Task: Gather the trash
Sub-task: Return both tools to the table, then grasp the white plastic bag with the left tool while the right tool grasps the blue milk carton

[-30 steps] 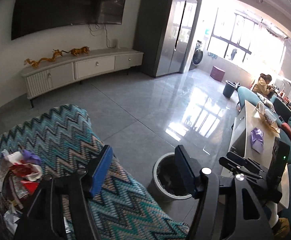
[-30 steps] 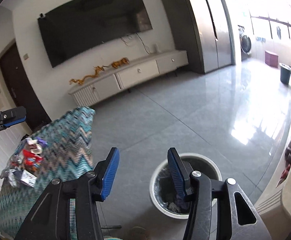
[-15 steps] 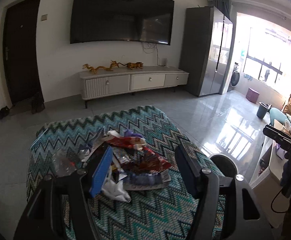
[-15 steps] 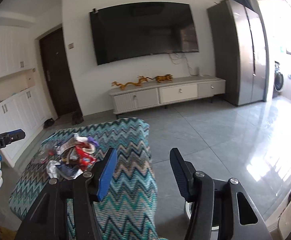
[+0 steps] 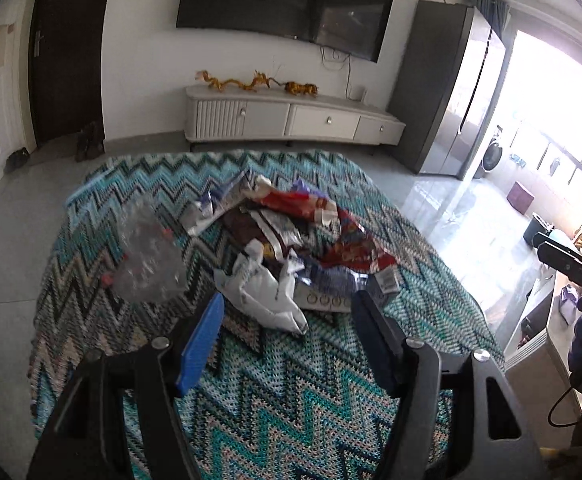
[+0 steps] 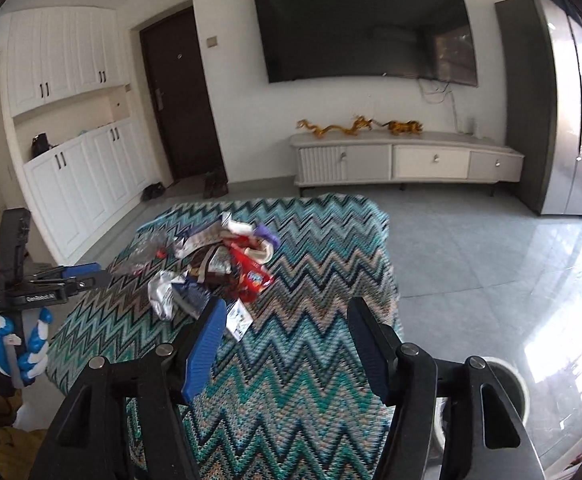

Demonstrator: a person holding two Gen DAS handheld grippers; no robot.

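Note:
A heap of trash (image 5: pixel 291 240) lies on a table under a teal zigzag cloth (image 5: pixel 291 400): red snack wrappers (image 5: pixel 351 248), a crumpled white bag (image 5: pixel 263 292) and a clear plastic bag (image 5: pixel 147 256). My left gripper (image 5: pixel 287 320) is open and empty, just short of the white bag. My right gripper (image 6: pixel 287 324) is open and empty over the cloth, to the right of the heap (image 6: pixel 219 264). The left gripper also shows in the right wrist view (image 6: pixel 87 276). The rim of the round bin (image 6: pixel 511 384) shows on the floor at lower right.
A low white TV cabinet (image 5: pixel 291 120) with gold dragon figures stands under the wall TV. A dark door and white cupboards (image 6: pixel 75 184) are on the left, a tall grey cupboard (image 5: pixel 451 100) on the right. Grey tiled floor surrounds the table.
Both grippers have swung left from the bin on the floor to the trash heap on the table. Both jaws stay open and empty.

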